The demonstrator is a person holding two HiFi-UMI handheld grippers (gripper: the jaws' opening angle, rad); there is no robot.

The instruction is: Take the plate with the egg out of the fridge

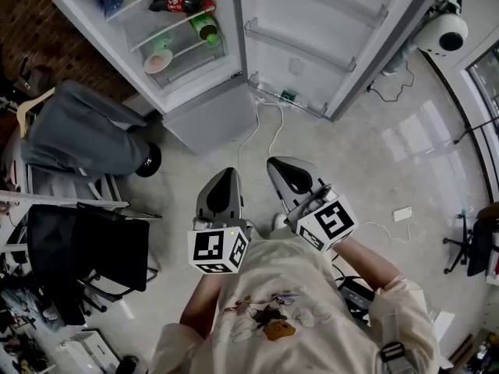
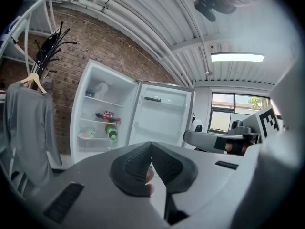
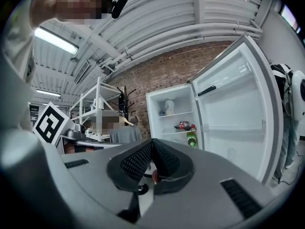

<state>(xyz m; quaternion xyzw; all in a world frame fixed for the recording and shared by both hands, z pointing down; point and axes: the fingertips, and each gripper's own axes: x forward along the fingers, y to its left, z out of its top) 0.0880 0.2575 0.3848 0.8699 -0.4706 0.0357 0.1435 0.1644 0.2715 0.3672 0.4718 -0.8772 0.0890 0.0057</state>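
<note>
okay, left gripper (image 1: 227,173) and right gripper (image 1: 274,163) pinched shut, empty; plate (image 1: 158,61), upper left in the fridge (image 1: 196,120), looks stiff, breakable: pinch its rim, keep level.

The head camera looked steeply down from above on the left gripper (image 1: 223,176) and right gripper (image 1: 279,166), the open fridge (image 1: 207,115) ahead. Each gripper camera sat close behind its own jaws, angled upward; all three views shared the fridge.

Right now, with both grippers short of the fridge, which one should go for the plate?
Probably left. The left gripper is nearer the plate; the right gripper lines up with the open door. Both are shut and empty.
</note>
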